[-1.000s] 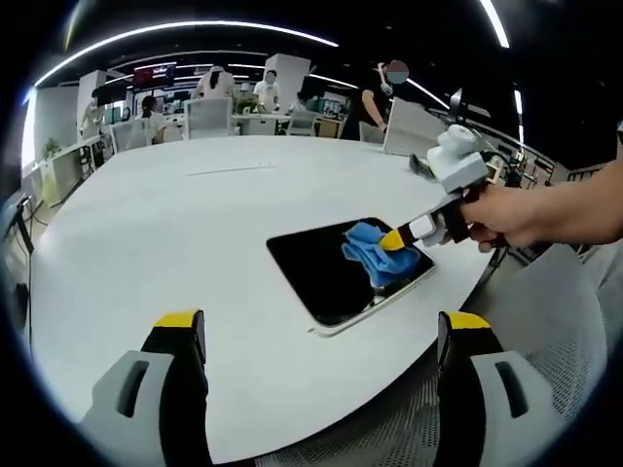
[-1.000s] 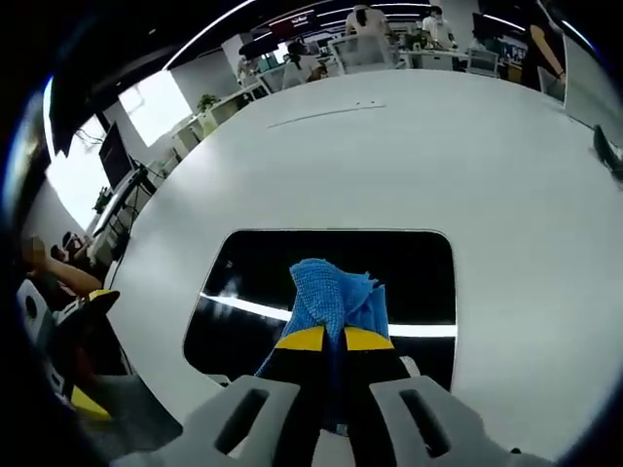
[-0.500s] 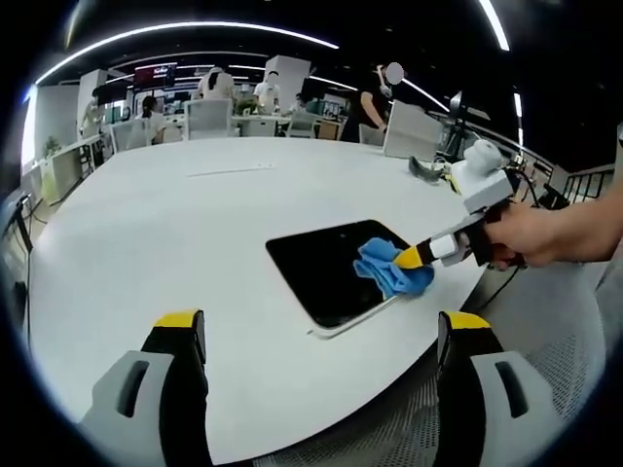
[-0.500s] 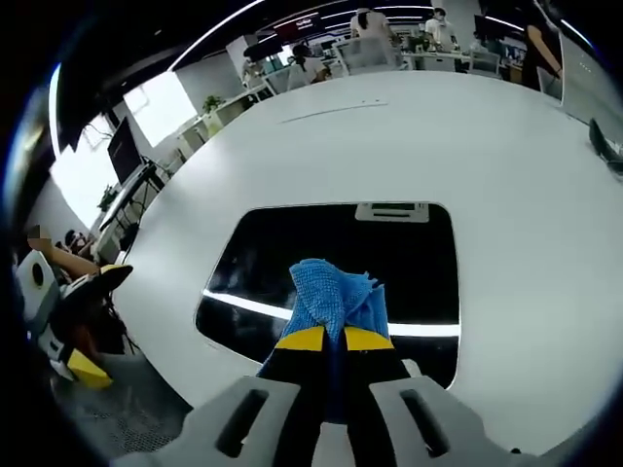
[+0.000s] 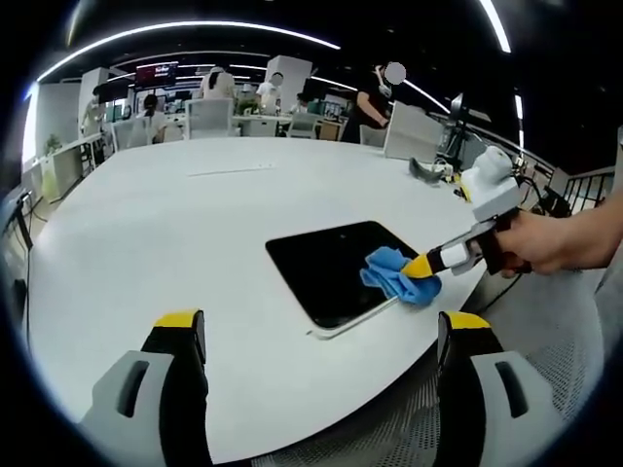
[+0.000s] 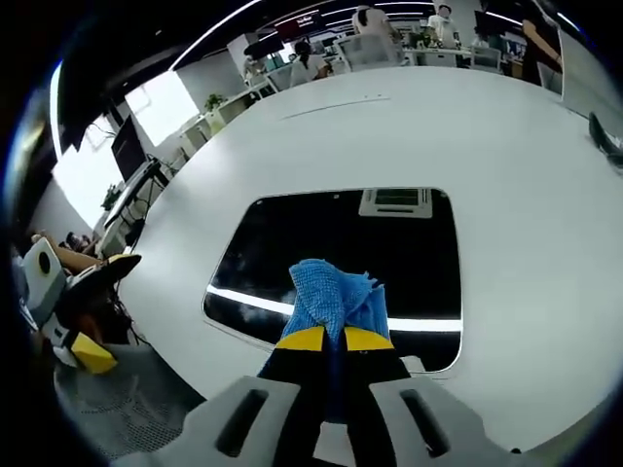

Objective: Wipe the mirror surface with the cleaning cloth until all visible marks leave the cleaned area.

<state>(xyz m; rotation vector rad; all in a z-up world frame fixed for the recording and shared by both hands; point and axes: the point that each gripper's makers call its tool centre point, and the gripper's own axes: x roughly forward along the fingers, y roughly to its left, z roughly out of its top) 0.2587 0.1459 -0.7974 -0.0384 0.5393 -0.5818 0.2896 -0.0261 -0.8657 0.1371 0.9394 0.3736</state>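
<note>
In the left gripper view the left tool [image 5: 321,336] stands nearest, its two yellow-tipped jaws wide apart and holding nothing, above the near edge of the white tabletop [image 5: 146,224]. This view is the same as half a second ago, so this tool has not moved.

Beyond it the mirror [image 5: 331,268] lies flat on the tabletop, near the rounded edge. The right tool [image 5: 421,265] comes in from the right, held by a hand [image 5: 540,243], and its jaws are closed on the blue cleaning cloth [image 5: 397,274]. The cloth now sits at the right corner of the mirror, partly over its rim; compared with one second ago it has slid from the inner part of the glass outward toward that edge.

In the right gripper view the right tool [image 6: 326,339] pinches the cleaning cloth [image 6: 331,297] against the near side of the mirror [image 6: 321,253]. More of the dark glass now shows beyond the cloth, with a ceiling vent and a bright light line reflected in it.

The cloth hides the glass under it, and I cannot tell if any marks are left on the mirror. At the far side of the tabletop there are chairs [image 5: 209,115] and people [image 5: 375,97], small and blurred.
</note>
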